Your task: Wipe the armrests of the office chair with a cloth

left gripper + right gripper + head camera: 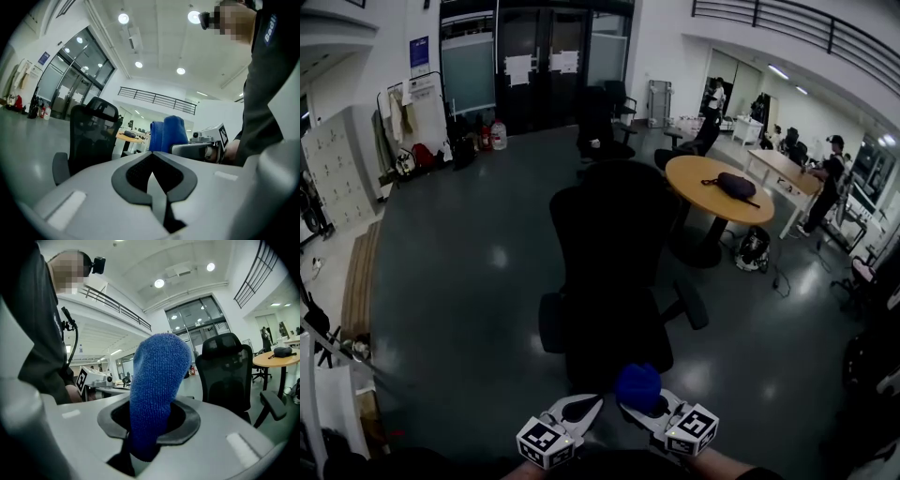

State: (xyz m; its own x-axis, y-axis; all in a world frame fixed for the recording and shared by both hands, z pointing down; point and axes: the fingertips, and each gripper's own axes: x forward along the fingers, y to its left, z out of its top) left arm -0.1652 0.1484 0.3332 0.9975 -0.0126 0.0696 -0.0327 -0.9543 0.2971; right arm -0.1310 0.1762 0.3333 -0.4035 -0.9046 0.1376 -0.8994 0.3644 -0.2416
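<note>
The black office chair [609, 272] stands on the grey floor just ahead of me, its back toward me, with its left armrest [551, 323] and right armrest [692, 305] sticking out at the sides. My right gripper [649, 405] is shut on a blue cloth [637, 384], held low at the bottom edge, short of the chair. In the right gripper view the blue cloth [157, 390] stands up from the jaws, with the chair [225, 376] beyond. My left gripper [579, 410] is beside it, shut and empty [152, 176]. Neither touches the chair.
A round wooden table [703, 192] with a dark bag [736, 185] stands right of the chair, a small bin [754, 249] by its foot. More black chairs [605, 122] stand by the glass doors. People work at desks far right. Lockers [337, 169] line the left wall.
</note>
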